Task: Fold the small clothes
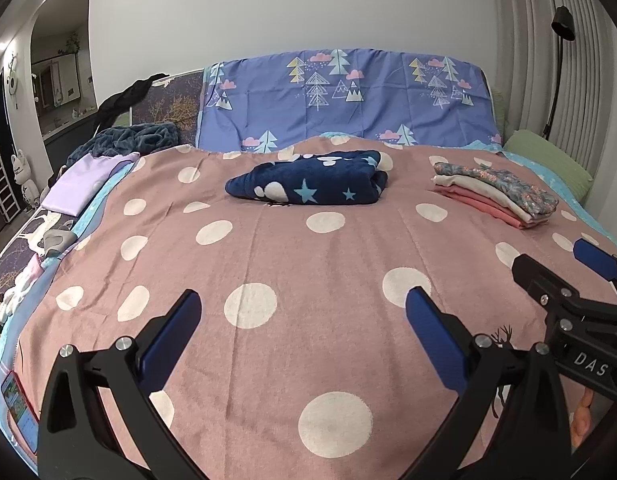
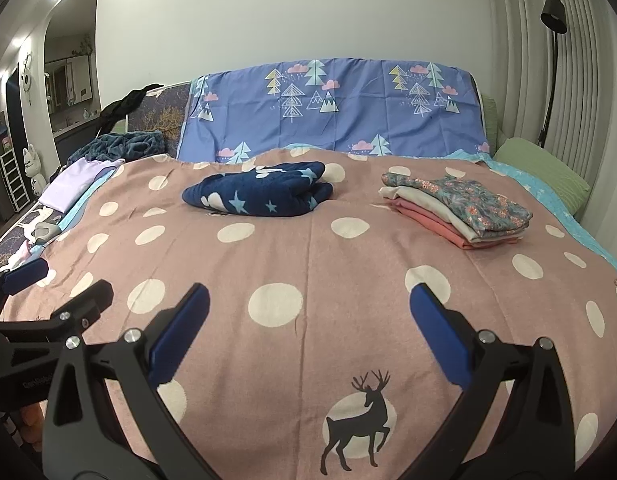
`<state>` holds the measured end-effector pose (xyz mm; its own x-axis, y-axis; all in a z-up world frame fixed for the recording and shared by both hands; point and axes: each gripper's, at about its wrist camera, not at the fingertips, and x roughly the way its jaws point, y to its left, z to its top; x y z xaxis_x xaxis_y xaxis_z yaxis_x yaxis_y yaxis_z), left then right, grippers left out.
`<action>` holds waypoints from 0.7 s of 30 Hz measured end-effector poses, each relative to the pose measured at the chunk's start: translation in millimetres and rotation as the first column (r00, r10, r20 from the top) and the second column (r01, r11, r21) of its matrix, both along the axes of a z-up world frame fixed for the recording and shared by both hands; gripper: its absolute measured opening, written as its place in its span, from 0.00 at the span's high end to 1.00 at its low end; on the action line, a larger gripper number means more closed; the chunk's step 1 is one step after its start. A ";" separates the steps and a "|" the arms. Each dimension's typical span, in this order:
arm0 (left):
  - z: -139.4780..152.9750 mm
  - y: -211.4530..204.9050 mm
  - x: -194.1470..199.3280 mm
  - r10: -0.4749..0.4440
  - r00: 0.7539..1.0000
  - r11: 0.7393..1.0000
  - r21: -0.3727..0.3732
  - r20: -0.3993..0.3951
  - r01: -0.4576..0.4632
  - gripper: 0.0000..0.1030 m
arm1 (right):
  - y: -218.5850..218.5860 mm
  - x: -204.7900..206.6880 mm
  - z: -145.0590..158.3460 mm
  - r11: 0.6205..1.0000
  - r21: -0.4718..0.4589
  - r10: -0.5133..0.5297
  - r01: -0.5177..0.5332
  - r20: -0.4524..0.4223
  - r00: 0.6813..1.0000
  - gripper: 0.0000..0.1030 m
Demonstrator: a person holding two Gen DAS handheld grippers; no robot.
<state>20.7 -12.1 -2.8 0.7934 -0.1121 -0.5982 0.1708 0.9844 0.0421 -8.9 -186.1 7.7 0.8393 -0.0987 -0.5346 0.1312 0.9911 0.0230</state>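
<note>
Both tools hover low over the pink dotted blanket point(image 1: 308, 264), and nothing is in hand: the left gripper point(image 1: 304, 312) gapes wide, the right gripper point(image 2: 310, 308) just as wide. Straight ahead of the left one, well beyond its fingertips, sits the navy star garment point(image 1: 308, 184), bunched in a loose heap. Ahead and to the right of the right gripper lies the stack of folded clothes point(image 2: 456, 212), at least 3 layers. That navy piece looks fleecy, soft and light; it should sag, so I'd pinch 2 outer corners, not the bulky middle.
</note>
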 end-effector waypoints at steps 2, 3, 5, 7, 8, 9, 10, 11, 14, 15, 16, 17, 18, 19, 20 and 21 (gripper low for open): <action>-0.1 -0.5 -0.2 0.002 1.000 1.000 0.001 0.000 -0.002 0.01 | 0.2 -0.4 0.3 1.000 0.000 -0.001 0.001 0.002 1.000 0.02; 0.2 -0.6 -0.1 0.002 1.000 1.000 0.002 -0.001 -0.002 0.01 | 0.2 -0.2 0.2 1.000 0.000 0.000 0.000 0.002 1.000 0.02; 0.0 -0.3 -0.3 0.000 1.000 1.000 0.001 0.000 0.000 0.01 | 0.5 -0.3 0.4 1.000 -0.001 -0.001 0.001 0.001 1.000 0.02; 0.3 -0.4 -0.5 0.000 1.000 1.000 0.001 0.001 0.000 0.01 | 0.8 -0.4 0.3 1.000 -0.001 -0.004 0.004 0.001 1.000 0.02; 0.2 -0.5 -0.2 -0.001 1.000 1.000 -0.001 0.000 0.001 0.01 | 0.5 0.3 0.0 1.000 -0.002 -0.006 0.006 -0.001 1.000 0.02; 0.4 -0.8 0.4 -0.003 1.000 1.000 -0.003 0.000 0.003 0.01 | 0.3 0.8 -0.6 1.000 -0.002 -0.007 0.007 -0.002 1.000 0.02; 0.4 -0.7 1.0 -0.005 1.000 1.000 -0.004 0.000 0.005 0.01 | 0.0 1.5 -0.9 1.000 -0.002 -0.008 0.008 -0.003 1.000 0.02; 0.2 -1.0 1.6 -0.005 1.000 1.000 -0.004 0.000 0.005 0.01 | -0.4 1.5 -1.3 1.000 -0.003 -0.008 0.008 -0.003 1.000 0.02; -0.1 -1.9 2.3 -0.004 1.000 1.000 -0.004 -0.004 0.004 0.01 | -0.9 2.0 -0.9 1.000 -0.010 -0.007 0.007 0.002 1.000 0.02; 0.0 -1.7 2.3 -0.004 1.000 1.000 -0.003 -0.003 0.004 0.01 | -2.2 2.8 -1.1 1.000 -0.012 -0.011 0.011 0.003 1.000 0.02; 0.2 -1.3 2.4 -0.005 1.000 1.000 -0.004 -0.002 0.005 0.01 | -2.4 2.9 -1.3 1.000 -0.012 -0.012 0.012 0.004 1.000 0.02; 0.3 -1.1 2.7 -0.005 1.000 1.000 -0.004 -0.002 0.005 0.01 | -4.2 3.7 -1.6 1.000 -0.010 -0.017 0.017 0.004 1.000 0.02; 0.5 -1.2 3.1 -0.006 1.000 1.000 -0.005 -0.001 0.006 0.01 | -5.4 3.4 -1.7 1.000 -0.008 -0.020 0.020 0.004 1.000 0.02; 0.5 -1.2 3.3 -0.005 1.000 1.000 -0.003 -0.001 0.005 0.01 | -6.8 4.1 -2.0 1.000 -0.005 -0.022 0.022 0.004 1.000 0.02; 0.3 -1.0 2.8 -0.004 1.000 1.000 -0.002 -0.001 0.004 0.01 | -7.8 4.4 -2.2 1.000 -0.005 -0.023 0.023 0.005 1.000 0.02; 0.6 -0.8 3.6 -0.004 1.000 1.000 -0.001 0.000 0.004 0.01 | -7.2 3.6 -1.6 1.000 -0.006 -0.022 0.022 0.006 1.000 0.02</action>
